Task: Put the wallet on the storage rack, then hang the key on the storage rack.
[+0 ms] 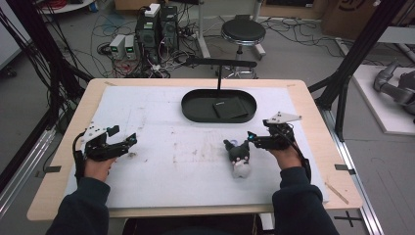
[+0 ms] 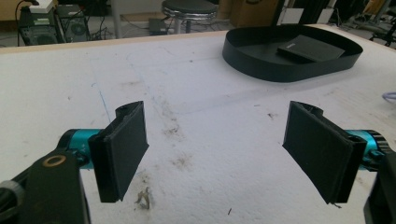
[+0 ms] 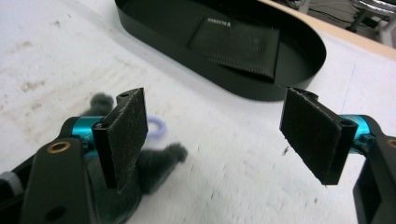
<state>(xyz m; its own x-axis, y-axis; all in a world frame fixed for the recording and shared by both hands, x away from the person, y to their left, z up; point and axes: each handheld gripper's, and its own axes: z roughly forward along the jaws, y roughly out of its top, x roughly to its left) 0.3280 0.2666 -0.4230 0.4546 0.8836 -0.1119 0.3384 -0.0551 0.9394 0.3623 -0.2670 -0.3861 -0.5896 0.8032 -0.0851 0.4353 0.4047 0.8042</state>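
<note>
A small dark grey plush toy (image 1: 239, 155) with a pale underside lies on the white table cover, just left of my right gripper (image 1: 251, 137). That gripper is open and holds nothing; in the right gripper view the plush (image 3: 154, 161) shows under and behind its left jaw, with a lilac ring (image 3: 156, 127) beside it. My left gripper (image 1: 131, 140) stands open over bare cover at the left, nothing between its jaws (image 2: 217, 154). A black oval tray (image 1: 195, 113) sits farther back, holding a flat black pad (image 1: 230, 108).
The white cover (image 1: 171, 161) is stained and scuffed. A black stand post (image 1: 219, 78) rises behind the tray. Beyond the table's far edge are a stool (image 1: 243, 32), computer boxes (image 1: 156, 27) and floor cables. Black frame struts (image 1: 357, 54) flank the right side.
</note>
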